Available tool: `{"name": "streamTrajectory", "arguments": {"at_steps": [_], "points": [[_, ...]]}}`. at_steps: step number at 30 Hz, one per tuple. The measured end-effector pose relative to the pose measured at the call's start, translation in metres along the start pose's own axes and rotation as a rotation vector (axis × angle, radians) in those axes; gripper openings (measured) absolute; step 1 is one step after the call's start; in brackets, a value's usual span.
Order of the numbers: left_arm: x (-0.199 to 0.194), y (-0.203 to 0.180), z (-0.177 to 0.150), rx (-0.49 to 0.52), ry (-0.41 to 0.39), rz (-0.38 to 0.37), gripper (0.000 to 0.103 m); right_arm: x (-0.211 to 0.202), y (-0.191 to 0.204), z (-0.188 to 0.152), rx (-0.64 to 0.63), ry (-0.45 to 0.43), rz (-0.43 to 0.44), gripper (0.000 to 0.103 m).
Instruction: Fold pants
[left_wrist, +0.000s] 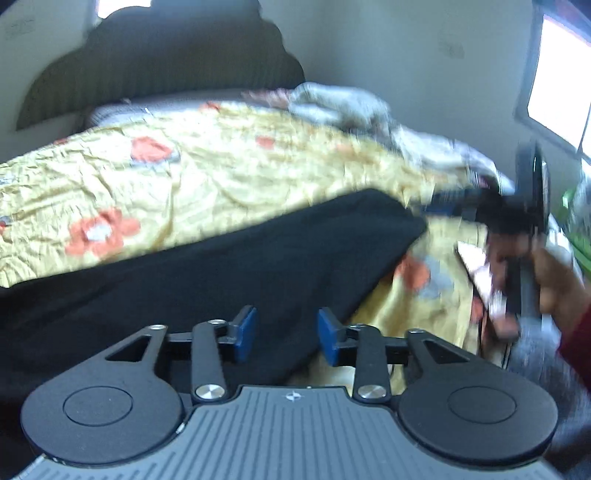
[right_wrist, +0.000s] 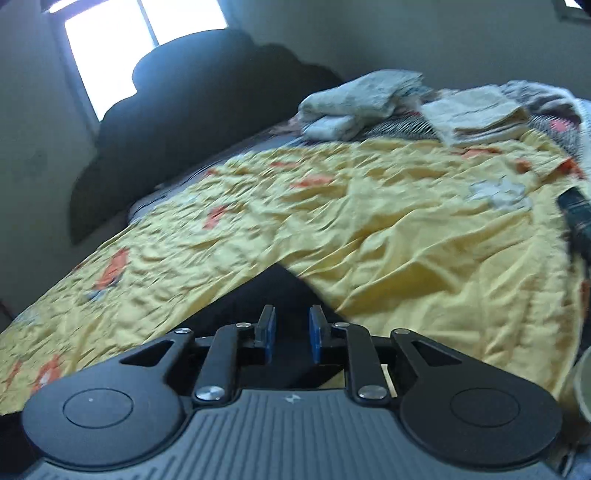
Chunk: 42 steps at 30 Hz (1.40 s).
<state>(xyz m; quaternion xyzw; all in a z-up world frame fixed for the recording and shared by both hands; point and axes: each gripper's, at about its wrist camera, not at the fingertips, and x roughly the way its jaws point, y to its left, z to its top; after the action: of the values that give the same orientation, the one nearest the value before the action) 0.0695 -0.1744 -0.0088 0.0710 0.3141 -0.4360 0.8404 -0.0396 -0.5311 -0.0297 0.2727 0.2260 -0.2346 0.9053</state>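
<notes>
Left wrist view: the left claw (left_wrist: 286, 334) stands open, blue pads apart, gripping nothing, above the black pants (left_wrist: 207, 266). The pants lie across the yellow floral bedspread (left_wrist: 221, 173). Right of the pants, blurred, is the right claw (left_wrist: 517, 210).

Right wrist view: the right claw (right_wrist: 291, 334) is open and empty over a pants corner (right_wrist: 273, 291) on the bedspread (right_wrist: 388, 229). Folded towels (right_wrist: 362, 103) sit beyond the pants.

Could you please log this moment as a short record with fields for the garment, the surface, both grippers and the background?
garment: black pants, lying on the bed
surface: yellow floral bedspread, wrinkled
left gripper: open, empty, over the pants
right gripper: open, empty
background: folded towels near the dark headboard
image quality: motion blur
</notes>
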Motion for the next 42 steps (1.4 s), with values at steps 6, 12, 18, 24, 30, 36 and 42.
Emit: {"name": "streamTrajectory", "arguments": {"at_steps": [6, 12, 18, 24, 30, 36, 42], "points": [[0.027, 0.011, -0.003, -0.056, 0.078, 0.071, 0.064, 0.015, 0.007, -0.025, 0.043, 0.053, -0.061, 0.019], [0.026, 0.013, -0.003, -0.080, 0.057, 0.058, 0.065, -0.009, -0.014, -0.031, 0.213, 0.093, -0.024, 0.019], [0.033, 0.014, -0.005, -0.109, 0.082, 0.061, 0.065, -0.001, -0.014, -0.040, 0.288, 0.155, 0.038, 0.022], [0.036, 0.017, -0.004, -0.127, 0.093, 0.071, 0.066, 0.011, -0.011, -0.035, 0.354, 0.107, 0.120, 0.058], [0.039, 0.014, -0.004, -0.113, 0.099, 0.075, 0.066, 0.036, -0.014, -0.027, 0.390, 0.023, 0.134, 0.058], [0.042, 0.014, -0.003, -0.112, 0.107, 0.084, 0.066, 0.066, -0.016, -0.015, 0.393, -0.060, 0.123, 0.056], [0.043, 0.016, 0.000, -0.119, 0.102, 0.095, 0.067, 0.093, -0.018, -0.005, 0.397, -0.036, 0.104, 0.014]]}}
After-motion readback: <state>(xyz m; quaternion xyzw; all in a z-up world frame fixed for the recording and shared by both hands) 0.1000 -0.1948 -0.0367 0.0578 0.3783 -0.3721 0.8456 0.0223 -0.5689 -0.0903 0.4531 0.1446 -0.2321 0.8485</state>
